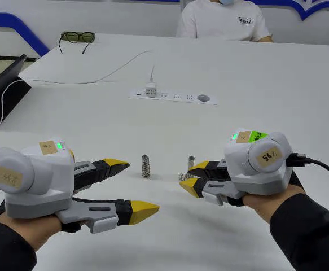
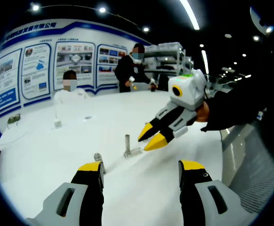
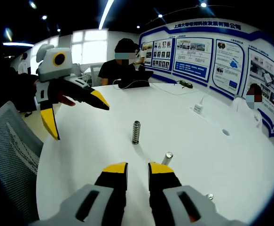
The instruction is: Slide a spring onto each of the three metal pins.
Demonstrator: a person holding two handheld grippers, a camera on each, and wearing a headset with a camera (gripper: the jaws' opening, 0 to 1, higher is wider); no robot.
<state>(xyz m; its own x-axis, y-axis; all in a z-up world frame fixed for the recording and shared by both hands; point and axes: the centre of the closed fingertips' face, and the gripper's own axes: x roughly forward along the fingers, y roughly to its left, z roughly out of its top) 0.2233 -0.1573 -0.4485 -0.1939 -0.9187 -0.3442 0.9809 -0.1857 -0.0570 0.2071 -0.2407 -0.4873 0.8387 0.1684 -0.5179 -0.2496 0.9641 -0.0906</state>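
Steel shows on the sprung pin (image 1: 145, 166), upright on the white table (image 1: 237, 73); one of three looks done. Right of it stands a bare pin (image 1: 191, 162) with a loose spring (image 1: 184, 176) lying at its foot, probably the next pickup. The right gripper (image 1: 192, 176) reaches in level from that side, jaws narrowly parted and holding nothing. The left gripper (image 1: 139, 186) hovers left of the sprung pin, jaws spread wide, likely waiting to steady.
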